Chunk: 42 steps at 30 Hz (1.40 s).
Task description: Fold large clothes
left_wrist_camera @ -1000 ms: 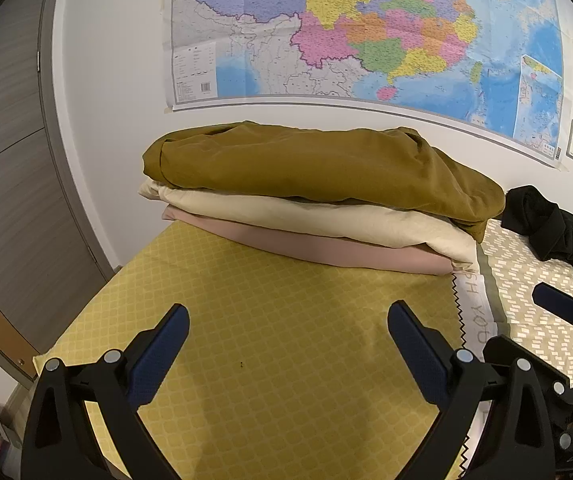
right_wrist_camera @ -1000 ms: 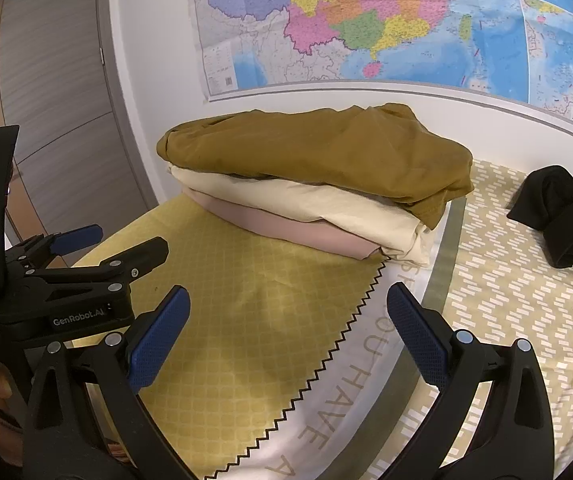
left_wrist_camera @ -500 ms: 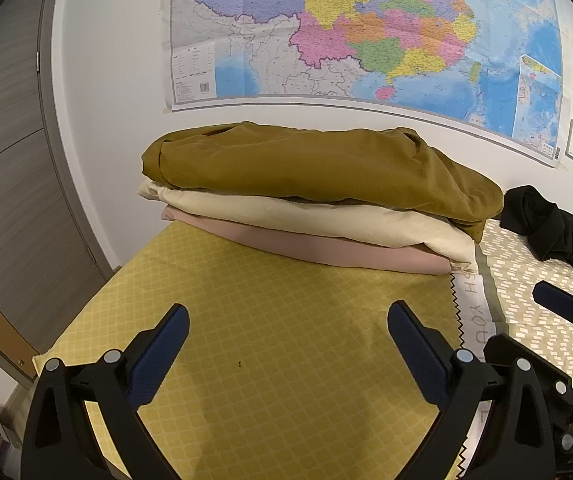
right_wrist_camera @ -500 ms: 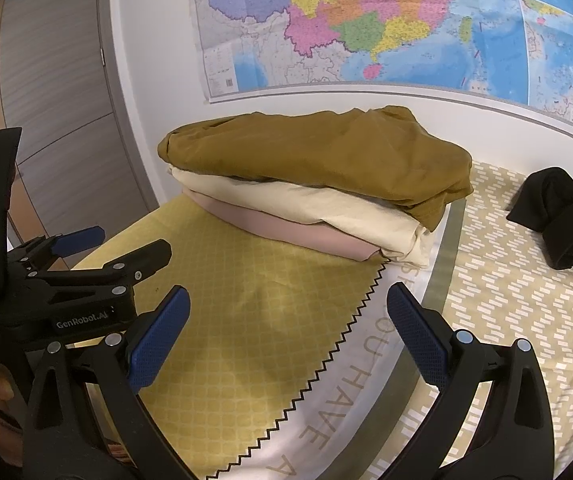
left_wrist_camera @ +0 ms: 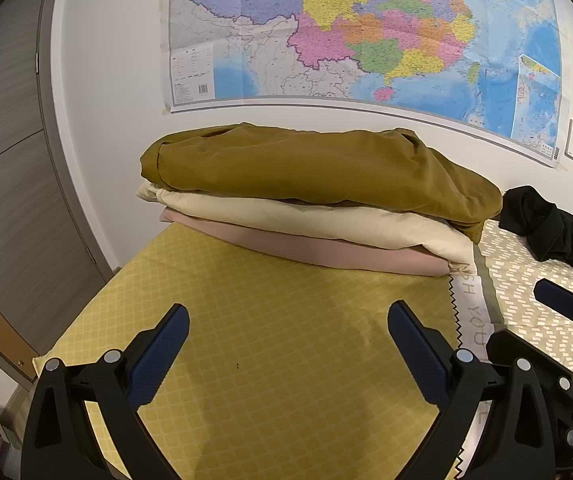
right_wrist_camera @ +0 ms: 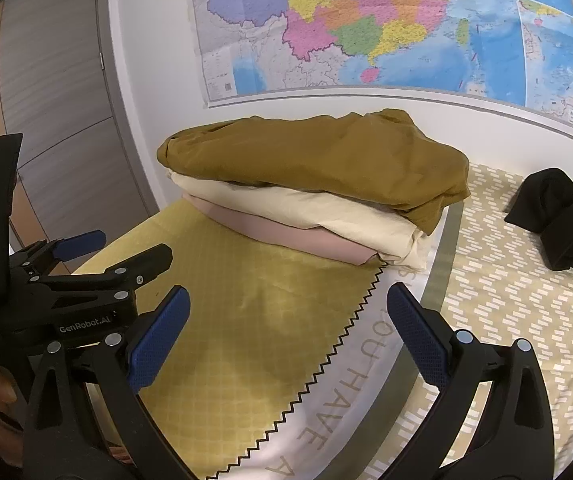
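Observation:
A stack of folded clothes lies against the wall on the bed: a mustard garment (left_wrist_camera: 318, 172) (right_wrist_camera: 318, 160) on top, a cream one (left_wrist_camera: 306, 220) (right_wrist_camera: 306, 212) under it, a pink one (left_wrist_camera: 306, 246) (right_wrist_camera: 286, 236) at the bottom. A crumpled black garment (left_wrist_camera: 546, 220) (right_wrist_camera: 562, 216) lies to the right of the stack. My left gripper (left_wrist_camera: 286, 344) is open and holds nothing, short of the stack over the yellow sheet. My right gripper (right_wrist_camera: 286, 328) is also open with nothing between its fingers, beside the left one (right_wrist_camera: 86, 268).
The bed has a yellow checked sheet (left_wrist_camera: 266, 320) (right_wrist_camera: 246, 320), a white lettered band (right_wrist_camera: 346, 392) and a beige patterned part (right_wrist_camera: 506, 300). A wall map (left_wrist_camera: 366, 32) hangs above. Grey wardrobe doors (left_wrist_camera: 2, 160) stand at the left; the bed's left edge drops off there.
Both grippers have stayed open and nearly still; the view has only shifted very slightly. The clothes have not moved.

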Motion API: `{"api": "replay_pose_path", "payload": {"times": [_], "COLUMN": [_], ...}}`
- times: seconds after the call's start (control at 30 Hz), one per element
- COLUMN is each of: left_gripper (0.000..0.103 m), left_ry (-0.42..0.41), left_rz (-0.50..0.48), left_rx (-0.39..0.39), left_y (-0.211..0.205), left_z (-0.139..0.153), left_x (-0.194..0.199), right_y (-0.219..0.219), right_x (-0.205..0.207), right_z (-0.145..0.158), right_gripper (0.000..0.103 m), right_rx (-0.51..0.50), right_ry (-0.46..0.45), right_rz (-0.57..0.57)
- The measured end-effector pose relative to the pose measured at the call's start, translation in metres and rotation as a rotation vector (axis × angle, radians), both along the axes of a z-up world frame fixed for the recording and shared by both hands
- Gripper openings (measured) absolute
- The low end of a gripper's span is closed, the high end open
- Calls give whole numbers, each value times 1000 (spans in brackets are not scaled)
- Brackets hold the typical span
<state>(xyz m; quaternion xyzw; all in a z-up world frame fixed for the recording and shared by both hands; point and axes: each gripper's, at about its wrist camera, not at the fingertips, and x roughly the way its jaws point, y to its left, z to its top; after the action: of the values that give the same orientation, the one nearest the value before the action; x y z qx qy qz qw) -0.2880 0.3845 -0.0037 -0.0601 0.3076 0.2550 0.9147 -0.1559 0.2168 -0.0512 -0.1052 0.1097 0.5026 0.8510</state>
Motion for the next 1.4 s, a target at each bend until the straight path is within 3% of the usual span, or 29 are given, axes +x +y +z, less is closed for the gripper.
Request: {"api": "replay_pose_path", "payload": {"times": [1.4], "left_gripper": [96], "left_ry": [21], "left_rz": [-3], "left_rx": [-9], "left_y": [-5], "left_z": [-6], "left_x": [5], "right_y": [-1], "right_x": [3], "right_z": [-1], "right_gripper": [97], "right_rx": [7], "right_ry": [14], "right_rz": [-13]}}
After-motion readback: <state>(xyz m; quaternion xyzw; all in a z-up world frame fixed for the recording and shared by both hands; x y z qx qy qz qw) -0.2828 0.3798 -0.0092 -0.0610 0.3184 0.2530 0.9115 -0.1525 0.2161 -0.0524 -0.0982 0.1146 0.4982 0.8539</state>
